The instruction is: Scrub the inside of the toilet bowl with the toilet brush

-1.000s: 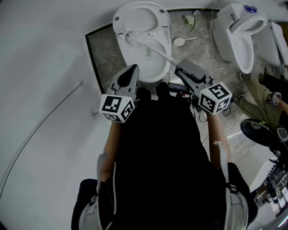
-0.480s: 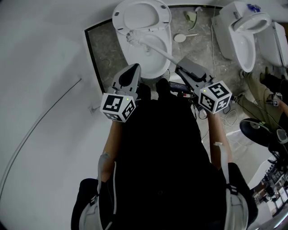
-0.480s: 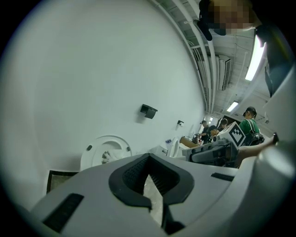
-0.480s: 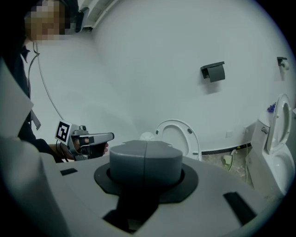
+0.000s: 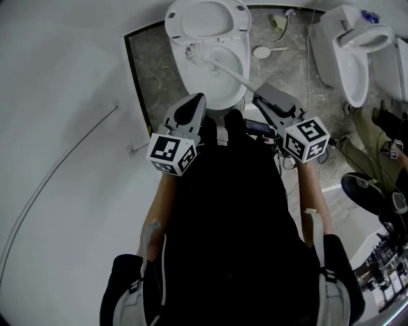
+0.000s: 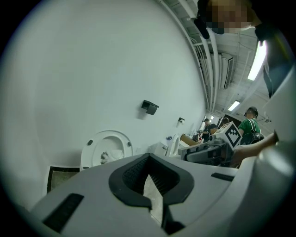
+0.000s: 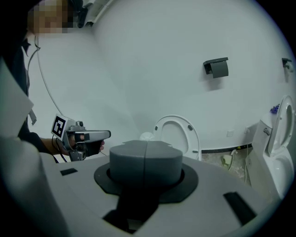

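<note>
A white toilet stands at the top of the head view, its lid [image 5: 207,16] raised and its bowl [image 5: 223,73] open. The toilet brush [image 5: 220,65] slants across the bowl, its bristle head [image 5: 190,51] against the far-left inner rim. My right gripper [image 5: 260,97] is shut on the near end of the white handle. In the right gripper view its jaws [image 7: 145,150] sit pressed together, with the raised lid [image 7: 178,134] beyond. My left gripper [image 5: 191,107] hovers over the bowl's near-left edge, shut and holding nothing.
A second toilet [image 5: 357,57] stands to the right, with cables [image 5: 310,44], a small round white object [image 5: 261,52] and a green item [image 5: 278,21] on the stone floor between them. A paper holder [image 7: 217,68] hangs on the wall. Someone's legs [image 5: 373,137] are at the right.
The head view has shifted a little, so the toilet sits slightly further right. The brush head stays at the bowl's far-left rim, and both grippers keep the same pose.
</note>
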`<state>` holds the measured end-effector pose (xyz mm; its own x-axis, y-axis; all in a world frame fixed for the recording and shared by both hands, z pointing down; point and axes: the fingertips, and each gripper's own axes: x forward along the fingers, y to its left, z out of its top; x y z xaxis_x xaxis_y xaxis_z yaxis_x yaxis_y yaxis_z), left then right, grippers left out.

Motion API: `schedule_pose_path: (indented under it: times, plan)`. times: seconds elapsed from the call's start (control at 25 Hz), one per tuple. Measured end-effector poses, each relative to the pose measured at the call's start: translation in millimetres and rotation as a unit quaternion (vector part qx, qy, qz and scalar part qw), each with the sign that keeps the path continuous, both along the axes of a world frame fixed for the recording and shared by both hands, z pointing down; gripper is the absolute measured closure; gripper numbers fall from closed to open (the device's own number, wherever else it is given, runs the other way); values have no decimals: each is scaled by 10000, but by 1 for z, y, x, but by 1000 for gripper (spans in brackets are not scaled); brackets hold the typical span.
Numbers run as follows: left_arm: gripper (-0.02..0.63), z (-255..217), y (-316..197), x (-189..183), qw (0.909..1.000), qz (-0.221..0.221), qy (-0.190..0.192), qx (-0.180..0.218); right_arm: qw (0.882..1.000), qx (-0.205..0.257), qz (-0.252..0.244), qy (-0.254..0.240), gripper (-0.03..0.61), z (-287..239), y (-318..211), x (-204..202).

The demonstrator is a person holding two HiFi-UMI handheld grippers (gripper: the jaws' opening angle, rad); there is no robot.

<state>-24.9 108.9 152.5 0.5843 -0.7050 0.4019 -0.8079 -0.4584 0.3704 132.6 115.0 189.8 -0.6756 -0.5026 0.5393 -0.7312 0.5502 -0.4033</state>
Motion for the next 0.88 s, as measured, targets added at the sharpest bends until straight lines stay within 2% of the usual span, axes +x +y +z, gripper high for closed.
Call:
schedule_pose_path:
  times: [0.36,0.88]
  plan:
    - [604,17,-1,-2,9997,-24,-24,-223,9996,-116,-216,165,423,26,-6,-2]
    - [604,45,-5,-9,9990,-86,-42,-447,9979,-422,-216,447,423,76,-14,-7]
